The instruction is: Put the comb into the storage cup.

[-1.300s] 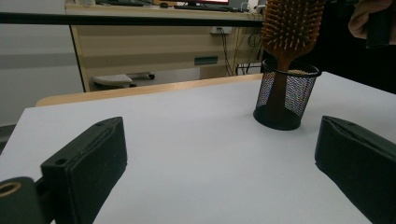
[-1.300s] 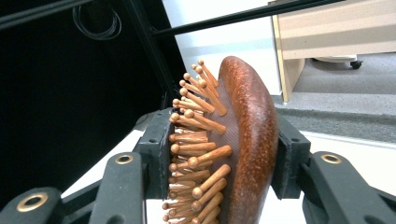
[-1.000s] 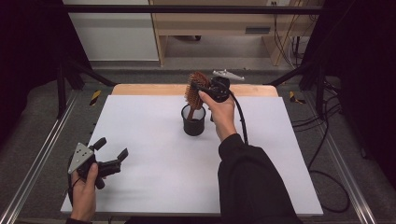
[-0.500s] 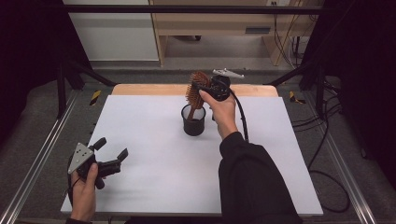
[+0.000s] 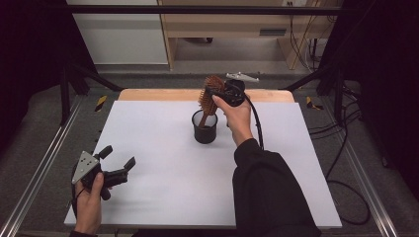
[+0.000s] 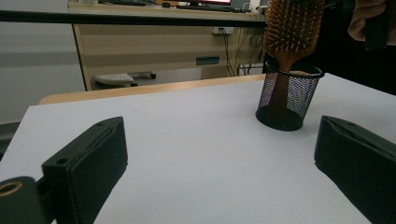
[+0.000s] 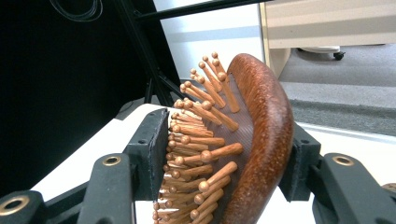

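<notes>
Wooden, and reddish brown, the paddle hairbrush (image 5: 209, 98) stands handle-down in the black mesh cup (image 5: 205, 127), which sits toward the far edge of the white worktop (image 5: 163, 197), about midway along it; against the earlier frames brush, cup and both hands lie where they were, and the one change is in the right gripper (image 5: 223, 94), whose jaws have just been opening with the brush head between them; in the right gripper view the left pad meets the bristle tips while the right pad sits just behind the curved wooden back, and whether it touches there is hard to tell, so I cannot say if the grip holds or has let go; the right hand (image 5: 236, 114) comes in over the near edge, forearm in a dark sleeve, gripper raised above the cup and pointing toward the left edge; the left hand (image 5: 90, 197) rests at the near left corner, its left gripper (image 5: 117, 157) aimed across the worktop at the cup, jaws spread wide with nothing between them; the brush handle blurs behind the mesh, and in the left gripper view the top of the head is cut off.
</notes>
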`<state>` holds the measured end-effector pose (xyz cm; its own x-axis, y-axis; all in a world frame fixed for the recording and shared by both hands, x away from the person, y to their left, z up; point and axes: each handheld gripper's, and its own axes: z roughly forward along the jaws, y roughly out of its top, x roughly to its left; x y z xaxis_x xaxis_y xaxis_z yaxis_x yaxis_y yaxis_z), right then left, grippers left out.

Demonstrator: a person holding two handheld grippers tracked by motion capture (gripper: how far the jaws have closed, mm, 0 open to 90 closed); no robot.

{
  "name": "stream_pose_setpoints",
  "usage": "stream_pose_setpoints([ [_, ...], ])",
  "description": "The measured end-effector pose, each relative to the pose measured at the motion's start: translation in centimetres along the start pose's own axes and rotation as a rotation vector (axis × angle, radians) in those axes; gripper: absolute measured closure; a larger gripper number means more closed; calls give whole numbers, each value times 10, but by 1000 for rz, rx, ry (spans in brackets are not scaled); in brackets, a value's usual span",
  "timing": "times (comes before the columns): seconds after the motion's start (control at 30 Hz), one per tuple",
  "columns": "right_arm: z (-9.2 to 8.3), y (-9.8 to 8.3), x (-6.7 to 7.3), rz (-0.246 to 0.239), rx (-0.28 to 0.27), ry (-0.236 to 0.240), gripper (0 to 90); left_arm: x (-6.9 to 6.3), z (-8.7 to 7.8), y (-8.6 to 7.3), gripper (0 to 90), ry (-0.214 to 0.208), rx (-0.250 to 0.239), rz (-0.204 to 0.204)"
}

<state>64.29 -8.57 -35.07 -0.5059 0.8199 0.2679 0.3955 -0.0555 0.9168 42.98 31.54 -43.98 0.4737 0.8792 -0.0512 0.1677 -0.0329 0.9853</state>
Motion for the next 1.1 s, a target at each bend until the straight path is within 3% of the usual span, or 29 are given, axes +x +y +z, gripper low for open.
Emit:
stream_pose_setpoints([
  [0.37, 2, 2, 0, -18, 17, -7, 429, 0, 0, 0, 29, -1, 0, -1],
  [1.1, 2, 2, -5, -7, 28, -7, 410, 0, 0, 0, 29, 0, 0, 0],
])
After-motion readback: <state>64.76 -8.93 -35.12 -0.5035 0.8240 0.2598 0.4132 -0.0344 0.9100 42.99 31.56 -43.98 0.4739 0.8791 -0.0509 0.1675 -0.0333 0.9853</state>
